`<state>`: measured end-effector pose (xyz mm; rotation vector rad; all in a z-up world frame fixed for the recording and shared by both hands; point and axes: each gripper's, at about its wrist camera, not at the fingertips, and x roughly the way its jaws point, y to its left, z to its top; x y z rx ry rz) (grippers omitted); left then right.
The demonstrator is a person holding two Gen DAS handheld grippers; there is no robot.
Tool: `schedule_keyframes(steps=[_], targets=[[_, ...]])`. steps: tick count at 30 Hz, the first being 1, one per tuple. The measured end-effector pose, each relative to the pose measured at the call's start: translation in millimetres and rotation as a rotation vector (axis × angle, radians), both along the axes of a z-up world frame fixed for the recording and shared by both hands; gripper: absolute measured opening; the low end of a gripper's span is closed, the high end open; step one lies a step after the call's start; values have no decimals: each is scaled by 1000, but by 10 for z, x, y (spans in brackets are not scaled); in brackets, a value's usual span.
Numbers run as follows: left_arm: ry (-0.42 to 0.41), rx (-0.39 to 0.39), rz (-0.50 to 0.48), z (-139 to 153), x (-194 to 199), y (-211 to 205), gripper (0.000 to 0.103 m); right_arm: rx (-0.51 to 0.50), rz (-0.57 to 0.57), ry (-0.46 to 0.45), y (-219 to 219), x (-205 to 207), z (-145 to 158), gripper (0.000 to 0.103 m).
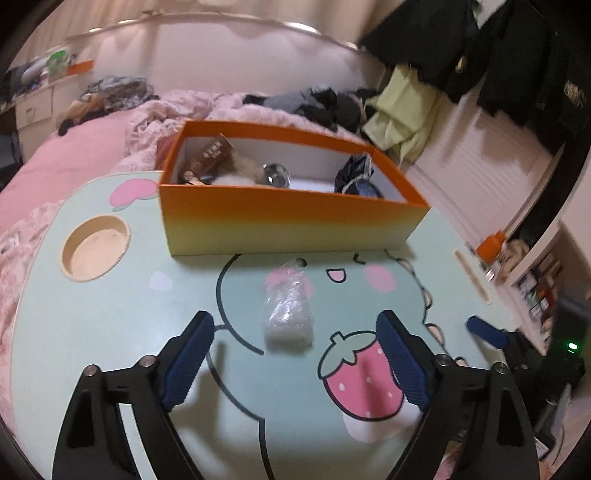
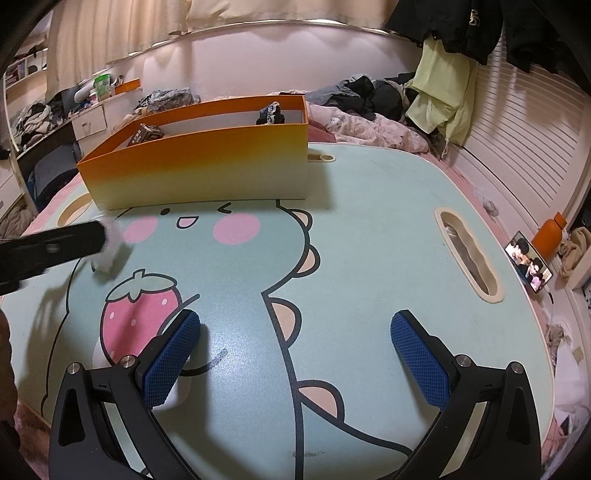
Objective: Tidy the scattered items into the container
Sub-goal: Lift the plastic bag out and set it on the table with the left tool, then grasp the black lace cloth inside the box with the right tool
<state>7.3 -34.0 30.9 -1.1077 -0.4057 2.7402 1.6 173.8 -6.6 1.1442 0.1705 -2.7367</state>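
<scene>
Left tongs [image 1: 295, 332] gape wide, empty, around a crumpled clear plastic packet [image 1: 289, 314] lying on the mint cartoon-printed bench [image 1: 122, 314], orange cardboard box [image 1: 288, 225] at 12 o'clock; right tongs [image 2: 295, 332] open, empty.

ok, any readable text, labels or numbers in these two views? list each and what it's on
None can be read.
Brown packet in the orange box: pale print, too blurred.
Black jacket hanging at the back: gold mark, not legible.
Phone beside the table: video playing, no legible text.
</scene>
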Motion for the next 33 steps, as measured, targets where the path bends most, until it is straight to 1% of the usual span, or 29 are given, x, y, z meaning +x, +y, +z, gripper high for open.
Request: schedule_keyframes(steps=[2, 4, 6, 11, 14, 18, 21, 22, 24, 26, 27, 28, 29, 30, 31, 33], targets=[[-9, -2, -24, -20, 74, 14, 92, -3, 5, 3, 9, -22, -4, 103], [-12, -25, -36, -55, 150, 42, 92, -7, 6, 4, 19, -25, -7, 103], [-8, -58, -32, -78, 205, 90, 92, -9, 6, 2, 28, -28, -8, 103], [-10, -89, 10, -87, 214, 105, 92, -7, 19, -5, 9, -31, -11, 103], [-24, -116, 29, -117, 215, 103, 92, -4, 26, -14, 4, -39, -9, 103], [-62, -120, 27, -198, 173, 84, 92, 8, 33, -28, -17, -72, 12, 103], [-61, -124, 31, -212, 174, 70, 92, 16, 61, 8, -64, -93, 156, 103], [-59, -129, 32, -217, 176, 72, 92, 12, 75, 28, -86, -118, 257, 103], [-59, -155, 30, -229, 174, 112, 93, 8, 91, 56, -136, -176, 423, 103], [-63, -186, 27, -243, 169, 161, 95, -19, 116, 86, -152, -295, 638, 101], [-65, -204, 25, -252, 165, 195, 98, -46, 134, 95, -151, -398, 768, 92], [-69, -224, 23, -263, 161, 227, 99, -67, 148, 91, -161, -501, 869, 78], [-76, -255, 21, -279, 154, 271, 100, -83, 160, 75, -170, -637, 963, 72], [-78, -279, 18, -293, 156, 313, 103, -95, 174, 58, -171, -775, 1038, 59], [-78, -278, 12, -297, 161, 336, 103, -97, 184, 40, -178, -905, 1087, 49], [-77, -278, 8, -295, 166, 347, 103, -99, 201, -24, -228, -1198, 1111, 43]])
